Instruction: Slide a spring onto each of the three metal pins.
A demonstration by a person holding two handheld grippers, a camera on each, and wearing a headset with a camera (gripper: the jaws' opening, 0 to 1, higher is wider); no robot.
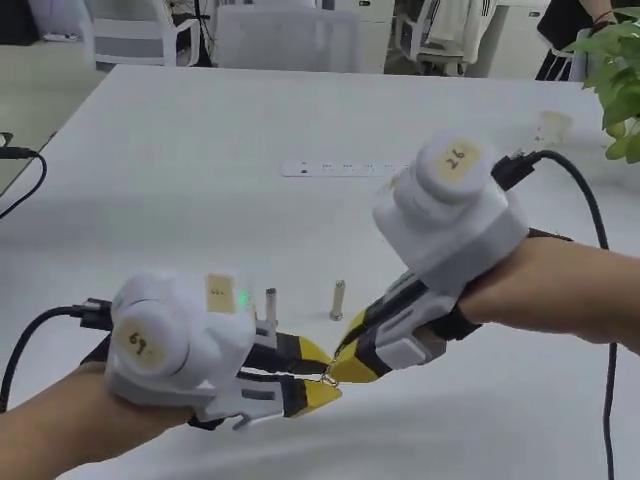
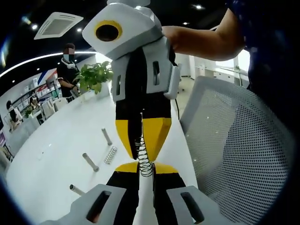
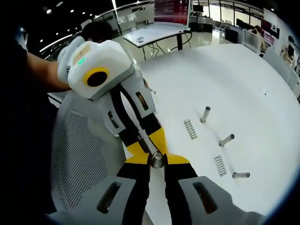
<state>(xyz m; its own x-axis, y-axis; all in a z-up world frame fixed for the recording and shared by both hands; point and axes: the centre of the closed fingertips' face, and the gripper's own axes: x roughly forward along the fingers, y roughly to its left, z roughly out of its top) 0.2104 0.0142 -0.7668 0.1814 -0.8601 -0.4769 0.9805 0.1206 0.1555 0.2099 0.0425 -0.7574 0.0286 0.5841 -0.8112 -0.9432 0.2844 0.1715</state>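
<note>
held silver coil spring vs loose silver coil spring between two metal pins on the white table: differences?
Support: the held silver coil spring is in the air; the loose silver coil spring lies flat on the white table. Grip: the left gripper and right gripper pinch the held spring; the loose spring touches neither. Shared: both are metal coils, neither on a metal pin.
</note>
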